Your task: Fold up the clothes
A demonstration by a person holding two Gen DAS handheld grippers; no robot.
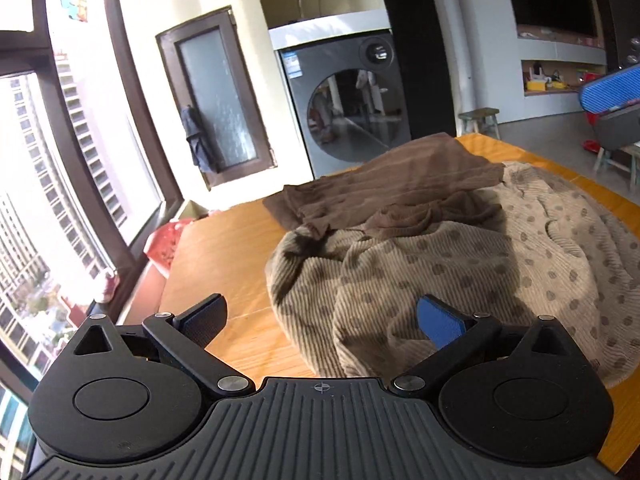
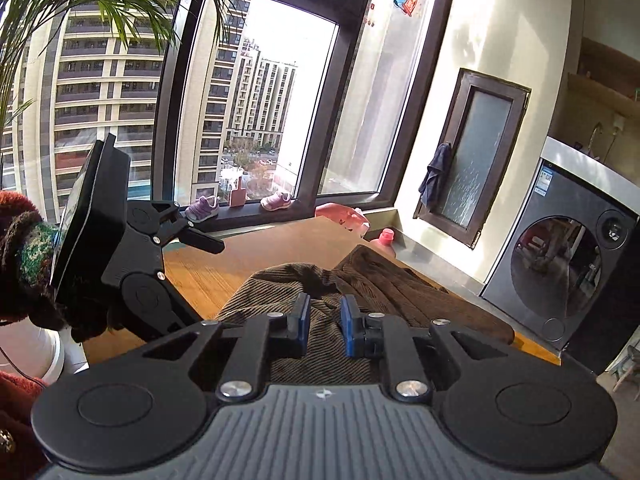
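Spreading wide with nothing between its pads, the left gripper (image 1: 320, 320) is hovering over the beige polka-dot ribbed garment (image 1: 460, 264) lying on the orange wooden table (image 1: 224, 248). At its 3 o'clock, the right gripper (image 2: 325, 322) is standing narrowed, apparently gripping nothing, above a brown ribbed cloth (image 2: 380, 280).

Both wrist cameras look down past their fingers, sharing the table (image 1: 224, 248) and washing machine (image 2: 568, 264).
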